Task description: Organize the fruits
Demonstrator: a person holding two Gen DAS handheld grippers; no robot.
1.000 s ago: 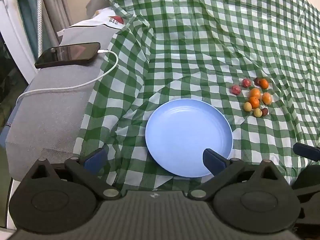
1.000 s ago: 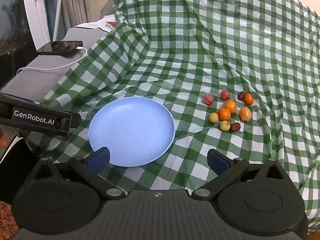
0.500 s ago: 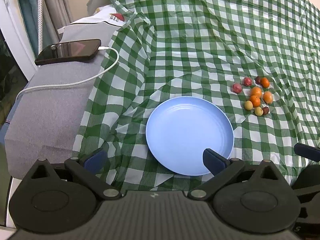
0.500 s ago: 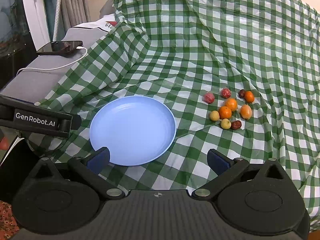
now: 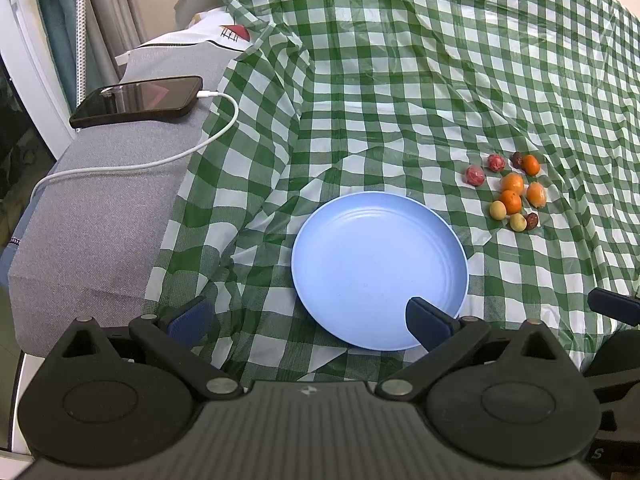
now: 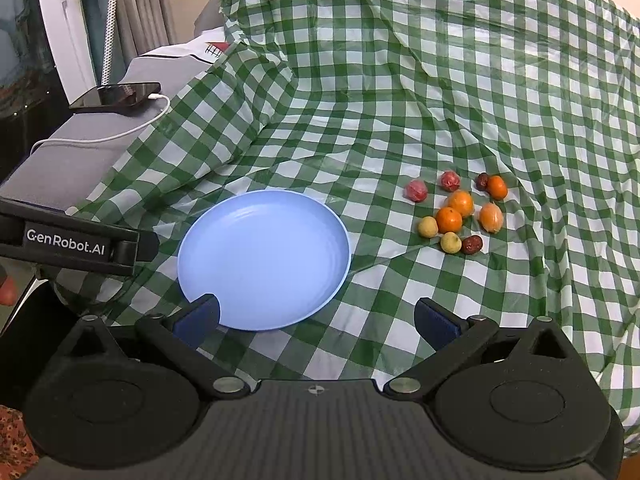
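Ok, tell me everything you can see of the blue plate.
The blue plate is round, pale blue, smooth and matte, plastic by the look, with faint concentric rings and a shallow raised rim. It lies flat and right side up on the green checked cloth, with nothing in it. The fruits sit apart on the cloth to its right. Neither gripper appears to touch it.

I am in a home, a lived-in room: a green checked cloth (image 5: 400,80) is thrown over soft grey upholstery (image 5: 100,216), a phone (image 5: 138,100) charges on it by a white cable (image 5: 160,160), and curtains (image 6: 136,4) hang behind.
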